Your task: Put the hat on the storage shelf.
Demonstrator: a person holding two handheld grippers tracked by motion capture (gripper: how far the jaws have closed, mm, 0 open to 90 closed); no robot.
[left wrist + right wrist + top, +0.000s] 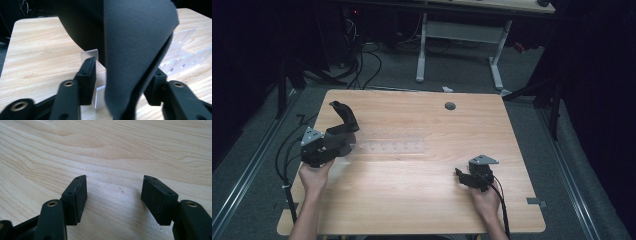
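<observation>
Wooden table: left gripper jaws parted, loose around black fabric piece draped over clear acrylic rack; right gripper open, empty. Placement appears nearly done.

A light wooden table with rounded corners carries a round grey grommet near its far edge. Beyond it, on the grey floor, stand the white legs of another desk, with dark cables trailing at the left.
</observation>
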